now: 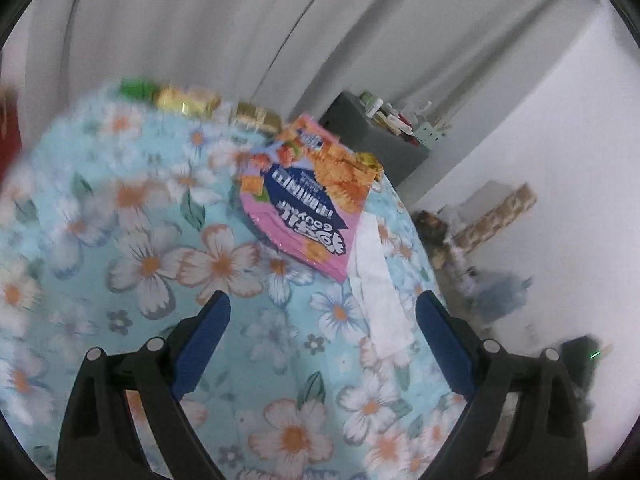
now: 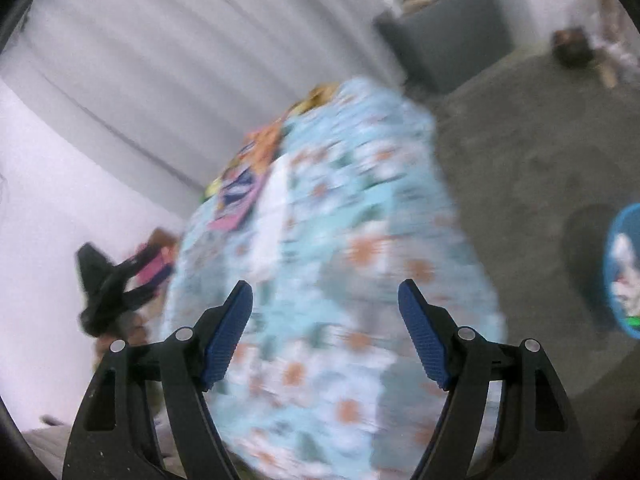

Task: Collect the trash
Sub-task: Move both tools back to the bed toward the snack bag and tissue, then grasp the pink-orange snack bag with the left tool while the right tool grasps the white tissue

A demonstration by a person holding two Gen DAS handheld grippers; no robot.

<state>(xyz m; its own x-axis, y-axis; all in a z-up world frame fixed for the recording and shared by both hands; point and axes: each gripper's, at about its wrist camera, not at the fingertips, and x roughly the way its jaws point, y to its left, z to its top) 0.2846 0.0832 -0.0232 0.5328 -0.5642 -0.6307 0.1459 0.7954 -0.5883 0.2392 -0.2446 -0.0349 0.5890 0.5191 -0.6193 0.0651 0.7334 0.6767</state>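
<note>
Status: collection is partly done at most. Several items of trash are on the table, which is covered with a blue floral cloth.

1. Left gripper: I read the jaws as wide apart with nothing between the blue pads. It hovers over the cloth, pointed toward the pink snack packet.
2. Right gripper: jaws also spread, nothing held. Its view is heavily blurred, so I confirm only the table below it.
3. Remaining on the table: the pink snack packet lies flat near the far right edge. A white paper strip lies just beside it on the near side. Gold wrappers and a green item sit along the far edge, too blurred to name further.
4. Receptacle: a blue bin stands on the floor, well apart from the table. It appears to hold white material already, which suggests some trash has been deposited.

Judgement: at least four items are outstanding. The packet is the nearest candidate for the left gripper.
</note>
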